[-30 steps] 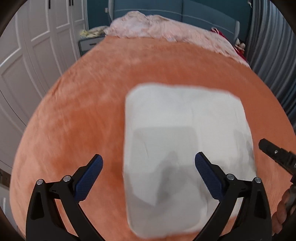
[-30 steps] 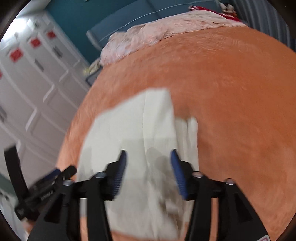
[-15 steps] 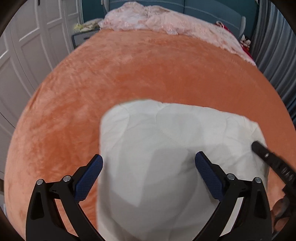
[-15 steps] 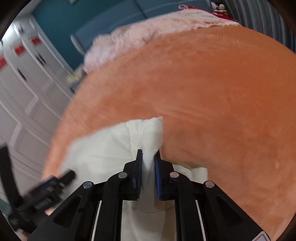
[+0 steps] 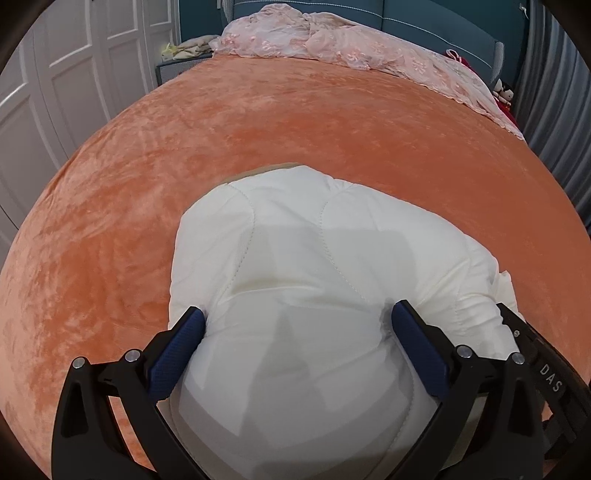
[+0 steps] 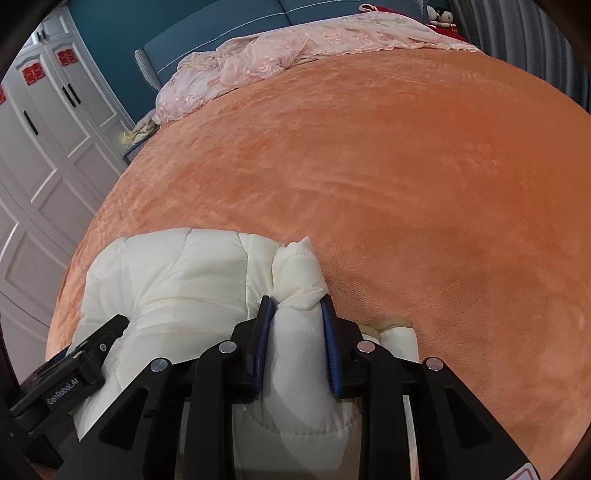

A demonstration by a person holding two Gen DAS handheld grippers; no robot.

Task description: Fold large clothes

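Note:
A white quilted padded garment [image 5: 295, 277] lies folded into a thick bundle on the orange bedspread [image 5: 258, 122], near the front edge. My left gripper [image 5: 297, 326] is open, its blue pads wide apart and pressed against the bundle's two sides. My right gripper [image 6: 297, 317] is shut on a bunched fold of the same garment [image 6: 177, 280] at its right edge. The right gripper's body shows at the right edge of the left wrist view [image 5: 546, 373]. The left gripper's body shows at lower left of the right wrist view [image 6: 70, 373].
A pink lace cover [image 5: 351, 48] lies crumpled across the head of the bed against a teal headboard [image 6: 207, 33]. White wardrobe doors [image 5: 74, 74] stand on the left and grey curtains [image 5: 557, 110] on the right. A small nightstand [image 5: 173, 66] stands by the bed's far left corner.
Both grippers have come down to the garment. The right gripper closed on its right edge fold. The left gripper stayed open and now straddles the bundle, which is bulkier and more bunched.

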